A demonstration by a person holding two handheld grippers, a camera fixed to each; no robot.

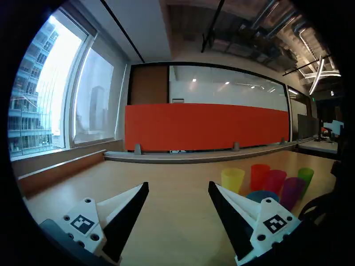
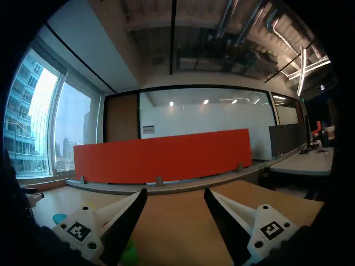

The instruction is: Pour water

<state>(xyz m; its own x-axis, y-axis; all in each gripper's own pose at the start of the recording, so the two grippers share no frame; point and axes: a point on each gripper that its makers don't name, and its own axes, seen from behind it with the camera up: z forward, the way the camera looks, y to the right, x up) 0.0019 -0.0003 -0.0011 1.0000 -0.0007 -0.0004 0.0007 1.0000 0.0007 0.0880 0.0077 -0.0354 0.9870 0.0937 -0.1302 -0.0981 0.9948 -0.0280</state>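
Several plastic cups stand in a cluster on the wooden table (image 1: 177,195) to the right of my left gripper (image 1: 178,187): a yellow cup (image 1: 232,179), a red cup (image 1: 259,176), a pink cup (image 1: 274,181), a purple cup (image 1: 292,192), a green cup (image 1: 305,177) and a blue cup (image 1: 262,195) partly behind the right finger. The left gripper is open and holds nothing. My right gripper (image 2: 175,194) is open over the table (image 2: 177,230), also with nothing between its fingers. A green cup (image 2: 129,256) peeks out under its left finger and a blue cup (image 2: 59,218) lies at the far left.
An orange partition (image 1: 206,126) runs along the table's far edge. Large windows (image 1: 53,102) are on the left. More desks with monitors (image 1: 321,133) stand at the right. A dark shape, perhaps a sleeve (image 2: 17,221), fills the right gripper view's left edge.
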